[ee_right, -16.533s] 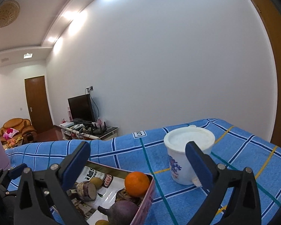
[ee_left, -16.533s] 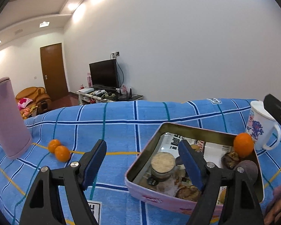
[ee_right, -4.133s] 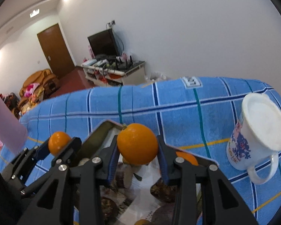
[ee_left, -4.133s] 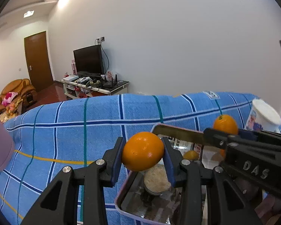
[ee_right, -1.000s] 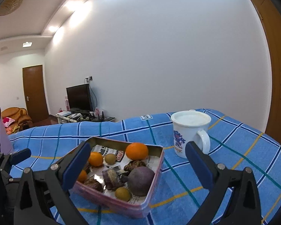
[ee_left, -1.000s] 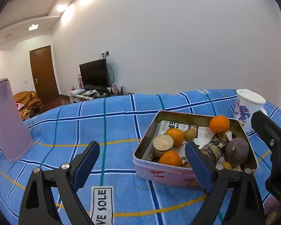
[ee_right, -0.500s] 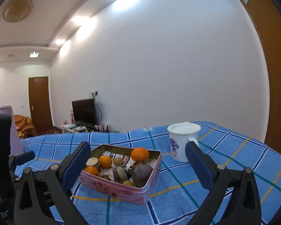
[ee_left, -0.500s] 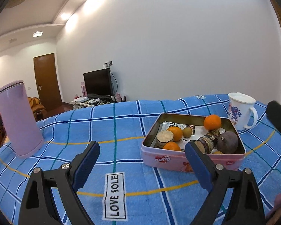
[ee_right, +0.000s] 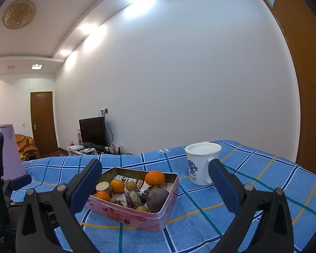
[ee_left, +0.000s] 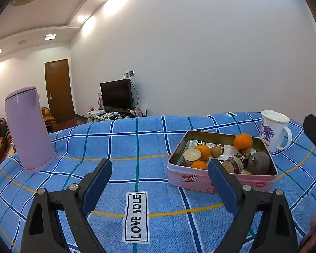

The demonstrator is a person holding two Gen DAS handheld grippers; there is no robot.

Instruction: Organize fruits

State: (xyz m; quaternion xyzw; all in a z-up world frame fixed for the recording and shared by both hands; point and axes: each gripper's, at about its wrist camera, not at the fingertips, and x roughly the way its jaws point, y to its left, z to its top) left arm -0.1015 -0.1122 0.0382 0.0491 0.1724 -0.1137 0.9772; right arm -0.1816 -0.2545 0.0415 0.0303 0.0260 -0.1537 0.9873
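Blue checked cloth [ee_left: 120, 143] fills the lower half of both views. Purple kettle [ee_left: 28, 128] stands upright at 9 o'clock in the left wrist view; the right wrist view shows only a sliver of it at its 9 o'clock edge. Pink tin [ee_left: 219, 180] sits at 3 o'clock in the left view, dead centre in the right [ee_right: 137, 213]. White floral mug [ee_right: 200, 162] is just beyond the tin's far right corner, apart from it. Three oranges [ee_right: 154, 178] in the tin with a dark round fruit [ee_right: 157, 197] and smaller bits. "LOVE SOLE" label [ee_left: 136, 216] shows in the left view only. Left gripper [ee_left: 160, 184] spread wide, nothing between the pads. Right gripper [ee_right: 155, 185] likewise wide and empty.
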